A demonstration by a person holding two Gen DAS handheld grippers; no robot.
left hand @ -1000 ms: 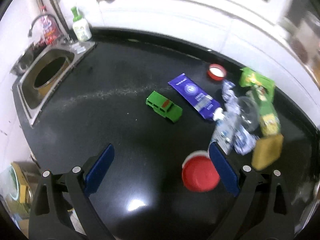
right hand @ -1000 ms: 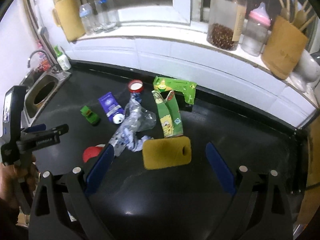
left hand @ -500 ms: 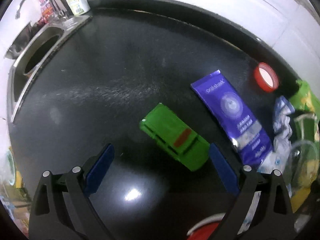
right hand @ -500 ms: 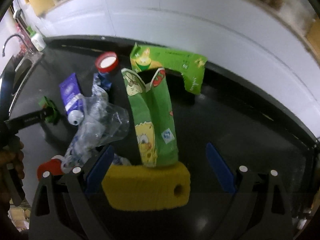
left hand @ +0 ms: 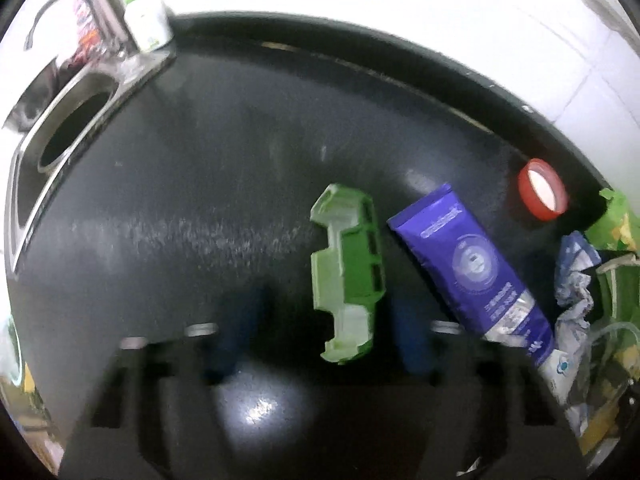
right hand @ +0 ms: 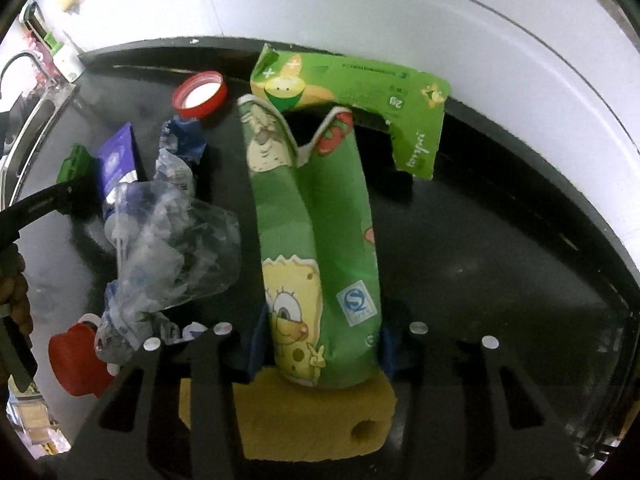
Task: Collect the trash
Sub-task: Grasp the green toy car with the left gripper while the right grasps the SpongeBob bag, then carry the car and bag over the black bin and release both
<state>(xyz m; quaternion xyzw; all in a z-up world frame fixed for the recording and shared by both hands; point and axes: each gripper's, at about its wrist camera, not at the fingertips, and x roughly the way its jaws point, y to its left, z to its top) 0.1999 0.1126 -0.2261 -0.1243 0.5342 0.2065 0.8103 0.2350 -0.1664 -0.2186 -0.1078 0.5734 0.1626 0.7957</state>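
Right tongs (right hand: 320, 344) clenched on green snack pouch (right hand: 316, 240), left tongs (left hand: 320, 344) blurred, grip unclear around green toy car (left hand: 346, 272); remaining litter uncollected on bench (left hand: 200, 184).

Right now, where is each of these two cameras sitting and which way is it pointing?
Left wrist: on the left gripper, looking down at the black counter; its blurred fingers straddle the green toy car, purple tube alongside.
Right wrist: on the right gripper, facing the white wall; its fingers flank the green snack bag above a yellow sponge.
Shared: car, tube, red cap; the right view also shows the other gripper at its left edge.
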